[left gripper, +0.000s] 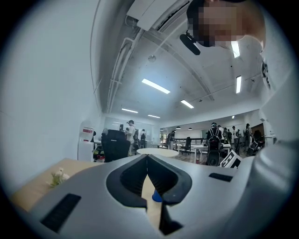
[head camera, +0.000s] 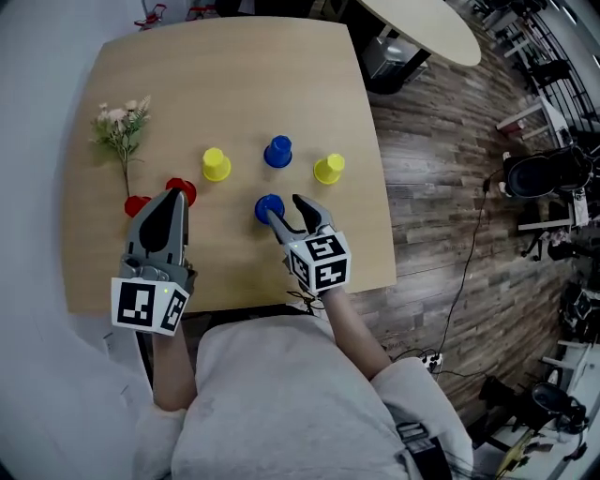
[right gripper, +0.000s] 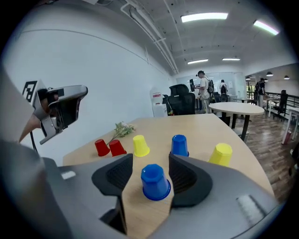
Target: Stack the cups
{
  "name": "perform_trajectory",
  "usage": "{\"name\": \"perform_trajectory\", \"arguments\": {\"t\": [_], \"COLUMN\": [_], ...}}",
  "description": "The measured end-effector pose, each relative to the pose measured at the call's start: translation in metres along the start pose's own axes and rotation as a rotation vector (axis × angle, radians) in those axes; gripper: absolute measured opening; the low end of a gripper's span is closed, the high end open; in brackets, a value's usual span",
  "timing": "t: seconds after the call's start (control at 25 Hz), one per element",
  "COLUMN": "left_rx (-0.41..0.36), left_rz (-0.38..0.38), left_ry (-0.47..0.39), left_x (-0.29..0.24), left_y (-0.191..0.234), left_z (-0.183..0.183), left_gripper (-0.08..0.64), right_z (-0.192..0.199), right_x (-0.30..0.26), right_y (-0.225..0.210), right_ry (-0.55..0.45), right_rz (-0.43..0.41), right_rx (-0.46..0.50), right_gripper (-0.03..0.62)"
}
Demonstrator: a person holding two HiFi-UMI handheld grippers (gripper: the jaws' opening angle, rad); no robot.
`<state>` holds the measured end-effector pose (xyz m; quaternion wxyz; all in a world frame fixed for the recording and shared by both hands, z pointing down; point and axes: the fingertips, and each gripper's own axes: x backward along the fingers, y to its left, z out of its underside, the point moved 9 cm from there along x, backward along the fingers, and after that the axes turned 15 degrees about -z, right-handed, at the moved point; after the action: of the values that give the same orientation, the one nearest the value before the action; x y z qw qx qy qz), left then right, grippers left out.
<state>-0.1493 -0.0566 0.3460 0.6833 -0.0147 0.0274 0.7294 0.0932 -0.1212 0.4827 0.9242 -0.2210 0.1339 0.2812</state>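
Note:
Several upturned cups stand apart on the wooden table (head camera: 234,75): two red ones (head camera: 137,204) (head camera: 181,191), a yellow one (head camera: 216,164), a blue one (head camera: 277,151) and another yellow one (head camera: 329,169). A second blue cup (right gripper: 155,182) stands on the table between the jaws of my right gripper (right gripper: 149,161), which are open and stand on either side of it without pressing. That cup (head camera: 269,208) shows at the right gripper (head camera: 287,214) in the head view. My left gripper (head camera: 171,199) is shut and empty, its tips over the red cups.
A dried flower sprig (head camera: 120,127) lies at the table's left, behind the red cups. A round pale table (head camera: 422,28) stands beyond the far right corner. Wooden floor, cables and office chairs are to the right. People stand far off in the room.

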Motion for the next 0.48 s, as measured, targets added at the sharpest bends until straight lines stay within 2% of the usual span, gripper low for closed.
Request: {"name": "perform_trajectory", "arguments": {"t": [0.16,0.28,0.48], "left_rx": [-0.003,0.000,-0.001], "left_rz": [0.037,0.054,0.051], "left_ry": [0.034,0.065,0.100], "left_x": [-0.009,-0.011,-0.016], "left_y": [0.011,0.019,0.033], "left_z": [0.011,0.020,0.032], "left_gripper": [0.008,0.008,0.008], "right_z": [0.024,0.035,0.042], "right_x": [-0.019,-0.029,-0.042], "right_y": [-0.001,-0.003,-0.006], "right_ry": [0.076,0.114,0.160], "right_rz": [0.039,0.077,0.130], "right_rx": [-0.035,-0.049,-0.022], "right_gripper": [0.282,0.287,0.285]}}
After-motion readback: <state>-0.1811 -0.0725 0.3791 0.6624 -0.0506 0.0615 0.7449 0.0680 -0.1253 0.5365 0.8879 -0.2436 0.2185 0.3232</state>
